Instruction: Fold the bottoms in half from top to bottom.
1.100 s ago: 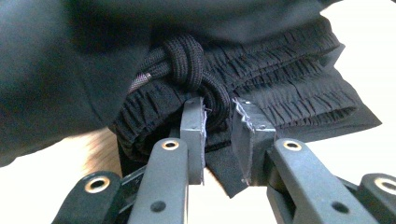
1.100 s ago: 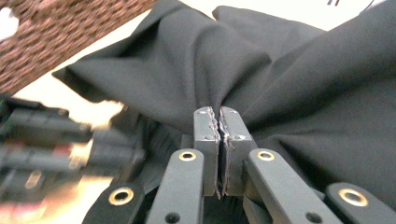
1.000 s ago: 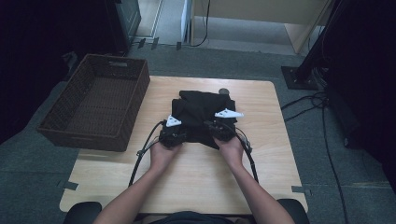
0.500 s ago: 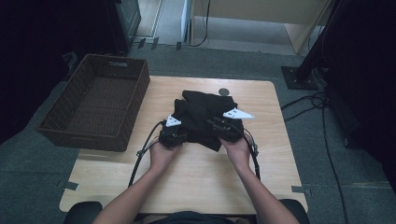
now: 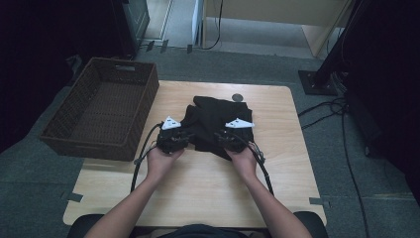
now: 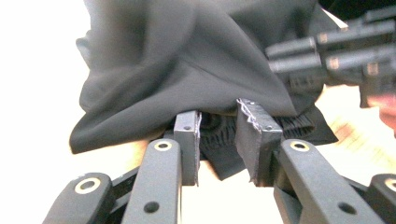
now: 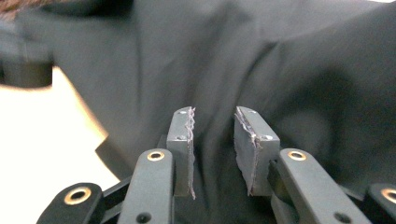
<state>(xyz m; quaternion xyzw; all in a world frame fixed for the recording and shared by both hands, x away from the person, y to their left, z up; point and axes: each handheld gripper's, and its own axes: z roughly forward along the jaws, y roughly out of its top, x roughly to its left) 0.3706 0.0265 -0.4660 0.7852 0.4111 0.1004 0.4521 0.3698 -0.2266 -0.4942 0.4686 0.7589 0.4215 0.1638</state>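
Observation:
A crumpled black garment (image 5: 218, 116) lies on the far middle of the wooden table (image 5: 208, 198). My left gripper (image 5: 184, 131) sits at its left near edge. In the left gripper view its jaws (image 6: 217, 121) stand apart, and the garment's ribbed hem (image 6: 219, 133) lies in the gap without being pinched. My right gripper (image 5: 224, 131) rests over the garment's near right part, its jaws (image 7: 214, 116) apart above the black cloth (image 7: 289, 70). Both pairs of jaws have just been opening. The right gripper (image 6: 336, 51) also appears blurred in the left gripper view.
A dark wicker basket (image 5: 148, 99) stands at the table's left edge. A small dark disc (image 5: 237, 97) lies on the table beyond the garment. Cables (image 5: 337, 109) and a stand base (image 5: 317, 82) are on the floor to the right.
My left gripper has shifted a little to the left at the garment's edge. My right gripper swung right and then came back over the cloth.

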